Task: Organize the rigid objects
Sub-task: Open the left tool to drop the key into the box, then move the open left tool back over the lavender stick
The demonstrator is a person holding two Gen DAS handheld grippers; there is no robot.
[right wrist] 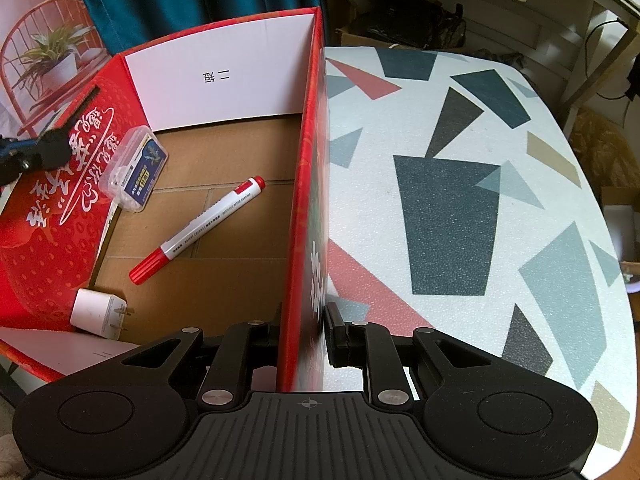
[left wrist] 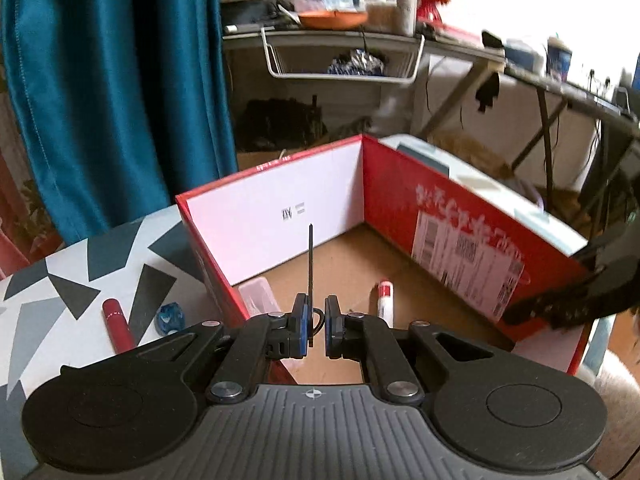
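The left wrist view alone shows the left gripper (left wrist: 316, 326) with its fingers slightly apart around a thin black flat object (left wrist: 310, 276), seen edge-on and standing upright above the open red cardboard box (left wrist: 404, 200); contact with the blue pads (left wrist: 304, 322) cannot be told. Only this view shows two things on the patterned tabletop (left wrist: 60, 280) outside the box: one red cylindrical pen (left wrist: 117, 326) and one small blue oval item (left wrist: 170, 317) just beside it.

The right wrist view alone shows the right gripper (right wrist: 304, 344) clamped on the box's red side wall (right wrist: 308, 200), one finger inside and one outside. It also shows one white plug adapter (right wrist: 98, 314) in the near corner of the brown box floor.

Inside the box lie three things: one white marker with red caps (right wrist: 200, 228), one clear plastic case with a blue label (right wrist: 134, 168) leaning at the far wall, and the adapter. The raised box walls stand between the tabletop items and the floor. Behind are a teal curtain (left wrist: 112, 80) and a cluttered desk (left wrist: 340, 36).
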